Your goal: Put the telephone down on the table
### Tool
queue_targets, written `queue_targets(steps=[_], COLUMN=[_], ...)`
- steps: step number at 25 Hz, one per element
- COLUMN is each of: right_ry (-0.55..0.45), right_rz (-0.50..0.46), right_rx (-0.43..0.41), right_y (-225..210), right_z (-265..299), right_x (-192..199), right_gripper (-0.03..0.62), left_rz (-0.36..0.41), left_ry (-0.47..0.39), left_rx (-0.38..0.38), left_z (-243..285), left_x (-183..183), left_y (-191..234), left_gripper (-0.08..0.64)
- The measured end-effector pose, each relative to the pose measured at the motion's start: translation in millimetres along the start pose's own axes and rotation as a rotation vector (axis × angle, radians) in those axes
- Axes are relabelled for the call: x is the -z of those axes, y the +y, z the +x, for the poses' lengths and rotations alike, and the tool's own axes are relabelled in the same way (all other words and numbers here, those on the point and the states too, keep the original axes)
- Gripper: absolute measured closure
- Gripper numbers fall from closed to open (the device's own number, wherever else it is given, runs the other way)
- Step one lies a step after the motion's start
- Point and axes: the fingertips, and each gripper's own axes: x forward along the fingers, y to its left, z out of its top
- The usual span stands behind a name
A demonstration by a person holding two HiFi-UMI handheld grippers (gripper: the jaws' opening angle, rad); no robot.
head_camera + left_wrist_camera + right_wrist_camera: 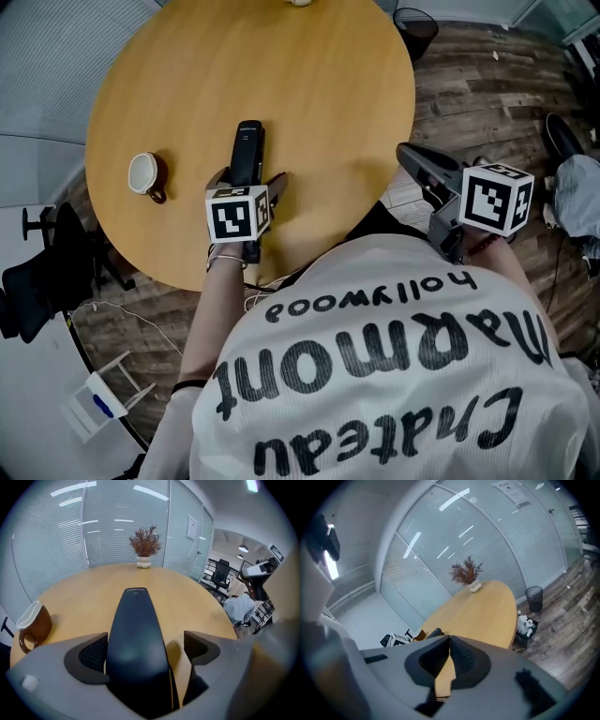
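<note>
A black cordless telephone (247, 150) lies flat on the round wooden surface (328, 84), left of centre in the head view.
The left gripper (249, 180) straddles its near end with its fingers (199, 646) apart, a gap showing beside the handset. At the right of that view, the right gripper (405, 152) hangs by the surface's edge, fingers together on nothing. A brown-and-white mug (145, 175) sits at the left.

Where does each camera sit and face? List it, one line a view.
Head view: on the person's head, facing steeply down at the table, telephone, left gripper, right gripper, shirt.
Left gripper view: on the left gripper, facing across the table to a plant; open jaws flank the telephone.
Right gripper view: on the right gripper, facing the table; jaws shut, empty.
Shared: both gripper views show the plant.
</note>
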Motion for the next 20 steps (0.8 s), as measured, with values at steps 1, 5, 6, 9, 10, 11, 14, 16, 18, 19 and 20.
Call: queue_targets(steps=[1,5,6,9,10,11,14,16,18,19,20], right_ry=[-0.003,-0.015,-0.02,-0.024,-0.019,-0.014,0.002,0.012,0.007,-0.002,-0.01], right_rz=[0.0,-0.007,-0.017,-0.055,-0.066,-0.075,-0.071,-0.062,-0.072,-0.079,-0.084], right_rx=[0.007,0.027,0.027,0.027,0.03,0.034,0.05,0.053,0.062,0.068,0.071], right_y=[0,2,3,8,10,11,10,11,11,10,8], right_z=[1,4,-3,-26,-29,-29,-29,-30,-35,-37,-39], right_x=[-2,-5,-1,16,19,20,25,31,32,30,28], right_gripper=[0.577,0.577,0.577,0.577,0.577,0.577,0.577,0.577,0.577,0.577,0.577], left_rz=[0.002,0.027,0.032,0.028,0.02,0.011,-0.025,-0.04,-0.043,-0.039,-0.033], left_ry=[-0.004,-0.059,-0.083,-0.18,-0.208,-0.227,-0.264,-0.295,-0.356,-0.392,-0.425], left_rx=[0.004,-0.016,-0.037,-0.093,-0.096,-0.092,-0.078,-0.094,-0.097,-0.075,-0.042], left_z=[1,-5,-12,-38,-45,-51,-66,-77,-93,-101,-108], left_x=[-3,-20,-22,-30,-35,-41,-55,-60,-67,-71,-75], left_y=[3,14,11,-1,-1,-1,4,7,5,0,-7], left_gripper=[0.061,0.063,0.068,0.074,0.075,0.081,0.226,0.352,0.434,0.454,0.454])
